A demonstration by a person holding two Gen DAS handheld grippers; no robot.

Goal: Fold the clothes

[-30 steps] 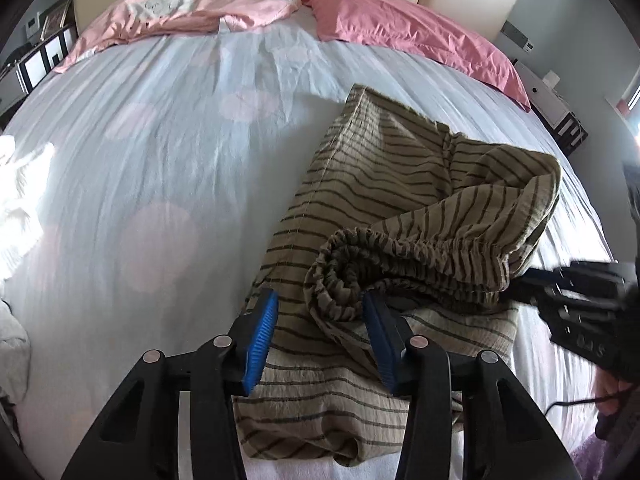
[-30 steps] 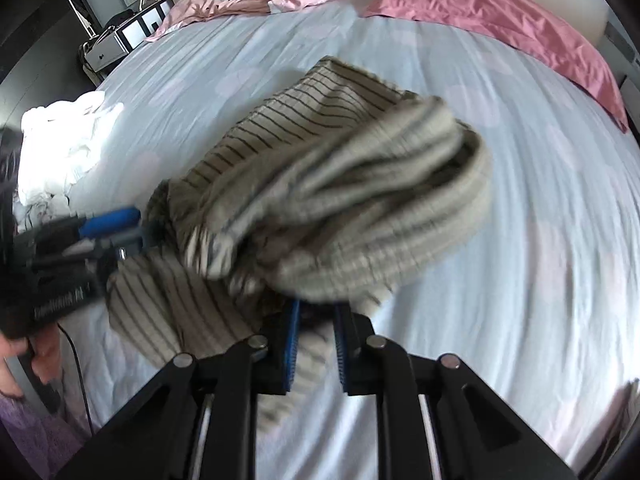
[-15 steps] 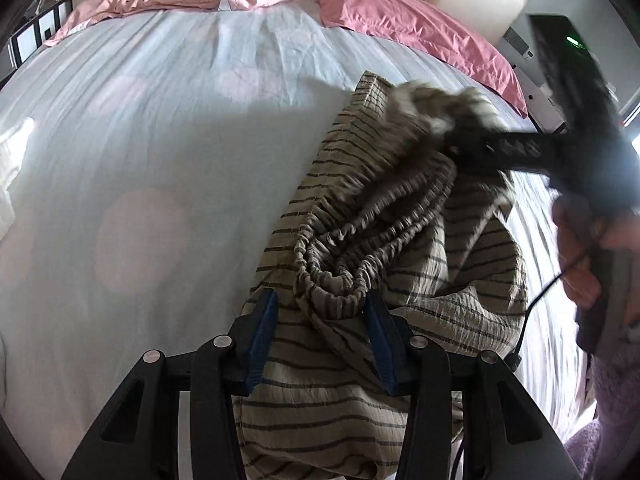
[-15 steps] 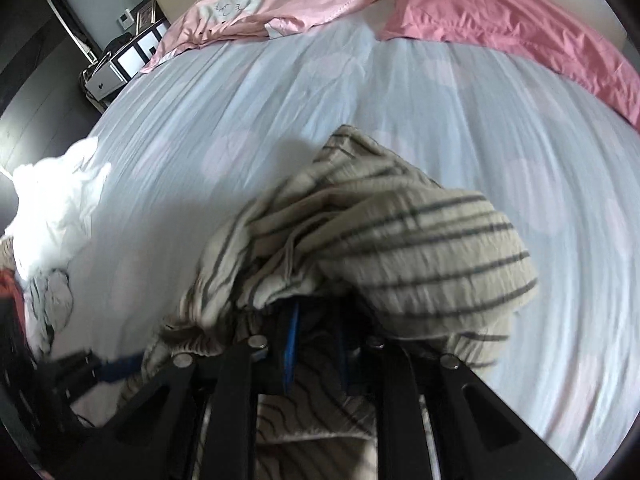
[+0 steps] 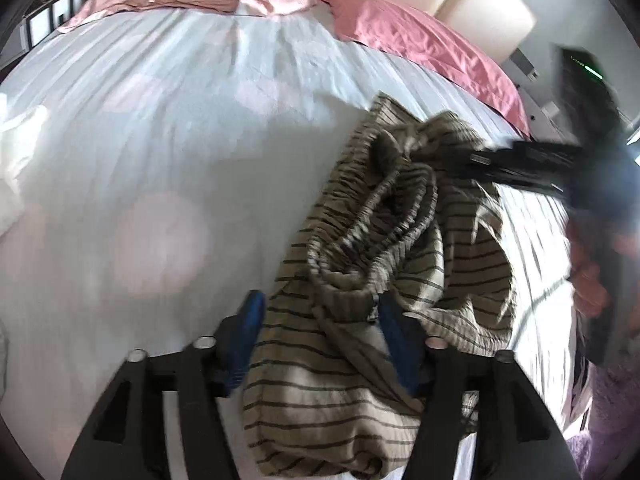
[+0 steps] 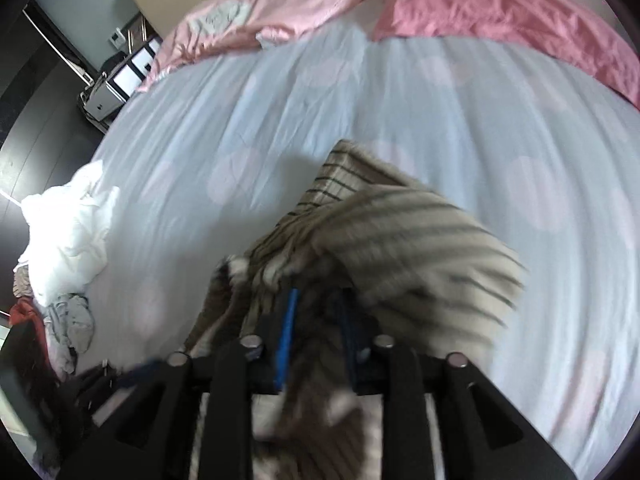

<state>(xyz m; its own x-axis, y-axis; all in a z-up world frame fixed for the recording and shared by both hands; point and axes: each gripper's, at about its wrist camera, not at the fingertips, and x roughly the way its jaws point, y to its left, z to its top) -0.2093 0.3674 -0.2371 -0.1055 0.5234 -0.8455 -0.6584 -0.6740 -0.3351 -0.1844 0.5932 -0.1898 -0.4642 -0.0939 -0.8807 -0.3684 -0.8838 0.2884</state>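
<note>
Garment: striped beige crinkle-fabric garment point(image 5: 360, 320), elastic ruched band, bunched on the bed point(image 5: 160, 160).
Left claw point(image 5: 316, 332): jaws apart, straddling the fabric.
Right claw point(image 6: 316, 328): clamped on a lifted fold; view blurred.
Bedding: pale dotted sheet, pink pillows point(image 6: 500, 12).

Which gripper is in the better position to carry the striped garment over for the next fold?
Right, probably. The right gripper is shut on the striped garment and holds a lifted part, while the left gripper stands open around the waistband, gripping nothing.

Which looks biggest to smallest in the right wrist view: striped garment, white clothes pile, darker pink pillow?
1. Striped garment, though it is nearest the camera.
2. Darker pink pillow.
3. White clothes pile.
</note>
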